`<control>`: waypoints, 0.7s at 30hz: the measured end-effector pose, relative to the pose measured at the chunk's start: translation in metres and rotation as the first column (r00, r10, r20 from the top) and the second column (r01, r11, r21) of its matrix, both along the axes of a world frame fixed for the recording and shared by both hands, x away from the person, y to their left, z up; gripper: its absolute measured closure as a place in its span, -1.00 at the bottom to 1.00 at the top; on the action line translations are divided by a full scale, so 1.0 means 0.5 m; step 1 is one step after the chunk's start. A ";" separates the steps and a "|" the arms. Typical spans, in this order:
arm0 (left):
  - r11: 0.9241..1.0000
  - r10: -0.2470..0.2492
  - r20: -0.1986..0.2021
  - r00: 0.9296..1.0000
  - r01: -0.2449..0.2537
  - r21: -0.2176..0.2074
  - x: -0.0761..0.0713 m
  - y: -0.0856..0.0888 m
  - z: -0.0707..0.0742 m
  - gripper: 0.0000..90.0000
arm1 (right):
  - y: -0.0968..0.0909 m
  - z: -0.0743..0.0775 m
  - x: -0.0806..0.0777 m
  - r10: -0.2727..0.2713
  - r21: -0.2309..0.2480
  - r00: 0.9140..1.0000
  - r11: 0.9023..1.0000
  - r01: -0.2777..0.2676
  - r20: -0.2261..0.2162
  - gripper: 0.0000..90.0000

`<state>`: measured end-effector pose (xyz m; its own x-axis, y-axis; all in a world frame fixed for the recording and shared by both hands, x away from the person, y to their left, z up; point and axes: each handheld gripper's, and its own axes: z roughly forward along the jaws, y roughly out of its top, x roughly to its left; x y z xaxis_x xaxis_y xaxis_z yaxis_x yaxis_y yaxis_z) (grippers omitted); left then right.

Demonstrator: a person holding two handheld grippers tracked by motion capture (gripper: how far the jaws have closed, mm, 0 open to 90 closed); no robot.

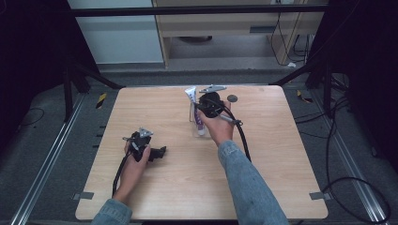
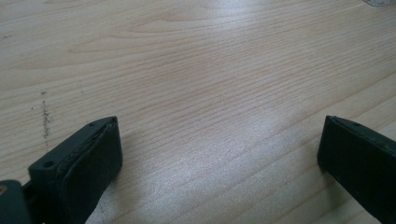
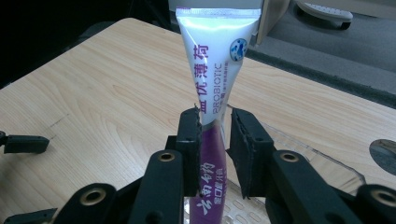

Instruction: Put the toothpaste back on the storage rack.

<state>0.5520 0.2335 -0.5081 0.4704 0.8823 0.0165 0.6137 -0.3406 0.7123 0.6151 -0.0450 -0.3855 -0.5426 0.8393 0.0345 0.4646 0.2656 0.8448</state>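
Observation:
A white and purple toothpaste tube [image 1: 196, 108] [image 3: 217, 65] stands upright, cap end down, in a clear plastic holder [image 1: 201, 132] [image 3: 299, 145] at the far middle of the wooden table [image 1: 263, 159]. My right gripper [image 1: 202, 112] [image 3: 214, 135] reaches in from the person's side and is shut on the tube at its middle, one black pad against each side. My left gripper [image 1: 162, 152] [image 2: 219, 149] lies low at the near left, open, with only bare wood [image 2: 201, 84] between its wide-set jaws.
A dark round disc [image 1: 232, 98] [image 3: 385, 151] lies on the table just right of the holder. Black frame legs [image 1: 89, 75] stand off the table's far corners. Cables [image 1: 244, 140] trail from both grippers across the wood.

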 end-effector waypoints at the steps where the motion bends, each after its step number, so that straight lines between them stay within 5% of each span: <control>1: 1.000 0.000 0.000 1.000 0.000 0.000 0.000 0.000 0.000 -1.00 | -0.001 0.001 0.000 0.001 0.002 1.000 1.000 -0.001 0.000 0.57; 10: 1.000 0.001 0.001 1.000 -0.001 -0.002 0.000 0.000 0.000 -1.00 | -0.012 0.018 -0.012 0.008 0.022 1.000 1.000 -0.008 0.011 0.36; 21: 1.000 -0.001 0.000 1.000 0.001 0.000 0.000 0.000 0.000 -1.00 | -0.039 0.050 -0.040 0.008 0.053 0.998 0.999 -0.011 0.059 -0.24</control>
